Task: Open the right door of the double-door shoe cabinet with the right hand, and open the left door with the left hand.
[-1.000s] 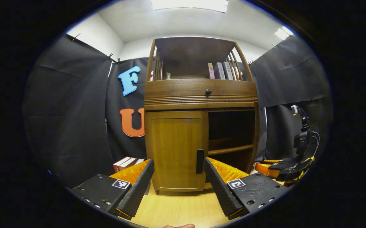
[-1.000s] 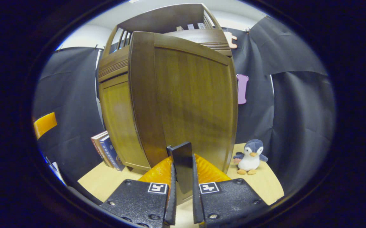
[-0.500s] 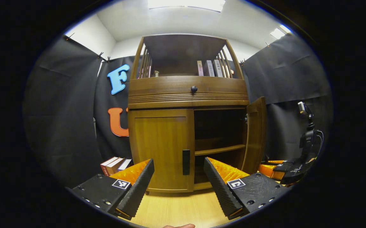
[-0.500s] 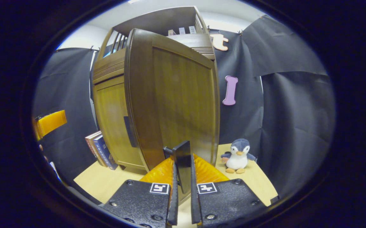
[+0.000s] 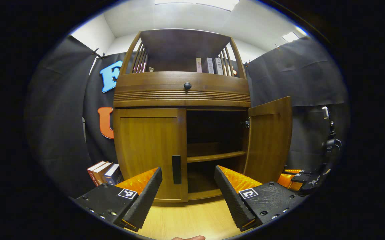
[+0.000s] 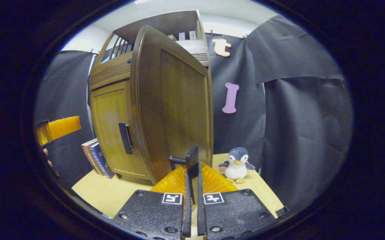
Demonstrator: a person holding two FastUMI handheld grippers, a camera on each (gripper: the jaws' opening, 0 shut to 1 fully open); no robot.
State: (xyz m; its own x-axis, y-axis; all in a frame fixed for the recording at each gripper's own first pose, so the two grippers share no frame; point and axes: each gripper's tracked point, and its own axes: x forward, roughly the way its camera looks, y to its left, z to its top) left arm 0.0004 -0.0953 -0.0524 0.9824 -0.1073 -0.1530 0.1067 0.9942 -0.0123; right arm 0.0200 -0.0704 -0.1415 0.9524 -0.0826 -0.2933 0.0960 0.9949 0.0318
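Right gripper (image 6: 192, 186) clamps right door's handle (image 6: 191, 159), door swung wide.

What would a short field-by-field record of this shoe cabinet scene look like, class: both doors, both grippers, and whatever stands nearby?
right door: swung open, shelf visible inside
left door: closed
left door handle: black, untouched
right gripper: shut on right door handle
left gripper: open, facing left door, apart from it
books: on floor left of the cabinet
toy penguin: on floor right of the cabinet
step left: open left door
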